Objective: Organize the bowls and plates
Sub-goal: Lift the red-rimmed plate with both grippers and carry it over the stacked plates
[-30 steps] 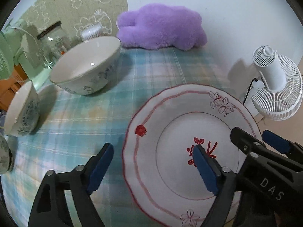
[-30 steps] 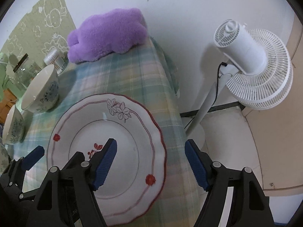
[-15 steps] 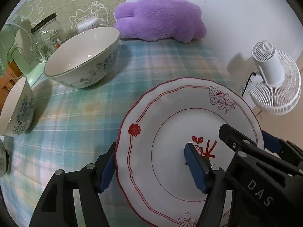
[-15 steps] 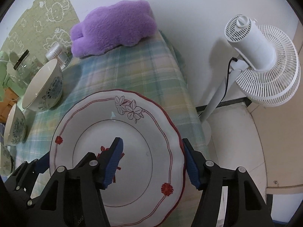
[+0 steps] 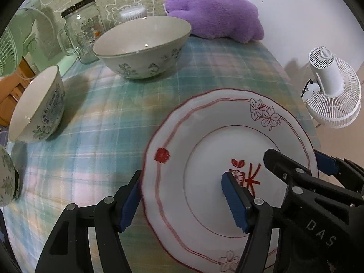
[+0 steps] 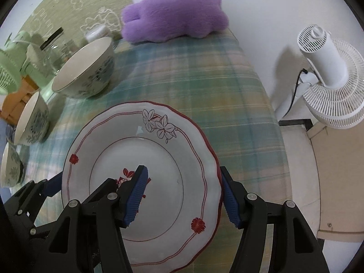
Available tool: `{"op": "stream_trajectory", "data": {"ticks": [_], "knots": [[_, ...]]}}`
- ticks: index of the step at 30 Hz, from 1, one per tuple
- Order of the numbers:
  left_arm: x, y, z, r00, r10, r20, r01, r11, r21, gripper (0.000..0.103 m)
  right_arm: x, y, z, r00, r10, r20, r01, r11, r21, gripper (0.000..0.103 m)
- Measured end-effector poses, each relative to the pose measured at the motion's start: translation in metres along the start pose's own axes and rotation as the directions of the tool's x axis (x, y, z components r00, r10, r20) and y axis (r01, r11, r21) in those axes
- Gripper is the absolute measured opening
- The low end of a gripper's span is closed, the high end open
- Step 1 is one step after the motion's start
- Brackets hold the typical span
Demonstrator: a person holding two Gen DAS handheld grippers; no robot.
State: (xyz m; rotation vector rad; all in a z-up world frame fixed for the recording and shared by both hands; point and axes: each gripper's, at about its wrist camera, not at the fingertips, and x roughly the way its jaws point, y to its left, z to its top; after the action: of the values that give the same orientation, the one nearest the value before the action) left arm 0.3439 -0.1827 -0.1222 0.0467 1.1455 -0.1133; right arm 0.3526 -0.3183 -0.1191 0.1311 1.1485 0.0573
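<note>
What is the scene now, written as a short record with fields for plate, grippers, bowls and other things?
plate: white scalloped ceramic plate with red rim, on the plaid tablecloth
left gripper: open, straddling the plate's left rim
right gripper: open, straddling the plate's right rim
bowls: large white floral bowl; smaller floral bowl to its left
other: purple plush toy, glass jar, white fan

Right gripper [image 6: 183,196] astride plate [image 6: 159,159] rim
</note>
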Motion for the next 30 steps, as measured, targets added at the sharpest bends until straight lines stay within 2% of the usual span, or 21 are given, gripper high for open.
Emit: {"op": "stream_trajectory", "data": {"ticks": [5,8,13,17,18,21,23,27,30], "knots": [[0.003,0.004,0.001,1.0,-0.028,0.004,0.028,1.0,-0.004,0.071,0.002,-0.005,0.001,1.0,0.022,-0.002,-0.022,1.0,-0.003,0.061],[0.003,0.005,0.001,0.999,-0.036,0.01,0.036,0.999,0.005,0.071,0.004,-0.005,0.003,1.0,-0.008,-0.005,0.008,1.0,-0.015,0.05],[0.005,0.006,0.005,0.999,-0.046,0.027,0.045,0.999,0.017,0.071,0.008,-0.007,0.008,1.0,-0.003,-0.012,0.003,1.0,-0.019,0.049],[0.009,0.011,0.01,0.998,-0.064,0.029,0.064,0.998,0.002,0.072,0.012,-0.013,0.012,0.998,0.051,-0.02,-0.052,0.998,-0.032,0.047],[0.01,0.013,0.01,0.997,-0.07,0.025,0.07,0.997,-0.011,0.072,0.013,-0.013,0.013,0.999,0.041,-0.031,-0.042,0.998,-0.048,0.043],[0.011,0.011,0.011,0.998,-0.06,0.027,0.061,0.998,-0.013,0.071,0.014,-0.012,0.012,0.999,0.034,-0.035,-0.036,0.998,-0.052,0.043],[0.011,0.007,0.012,0.998,-0.063,0.032,0.063,0.998,-0.008,0.066,0.014,-0.009,0.012,1.0,0.011,-0.022,-0.012,0.999,-0.051,0.044],[0.01,0.008,0.013,0.999,-0.036,0.037,0.038,0.998,-0.043,0.064,0.013,-0.008,0.011,1.0,-0.007,-0.011,0.007,0.999,-0.036,0.044],[0.004,0.007,0.012,0.999,-0.013,0.045,0.015,0.999,-0.032,0.061,0.01,-0.003,0.009,0.999,-0.031,-0.008,0.031,0.998,-0.055,0.045]]}}
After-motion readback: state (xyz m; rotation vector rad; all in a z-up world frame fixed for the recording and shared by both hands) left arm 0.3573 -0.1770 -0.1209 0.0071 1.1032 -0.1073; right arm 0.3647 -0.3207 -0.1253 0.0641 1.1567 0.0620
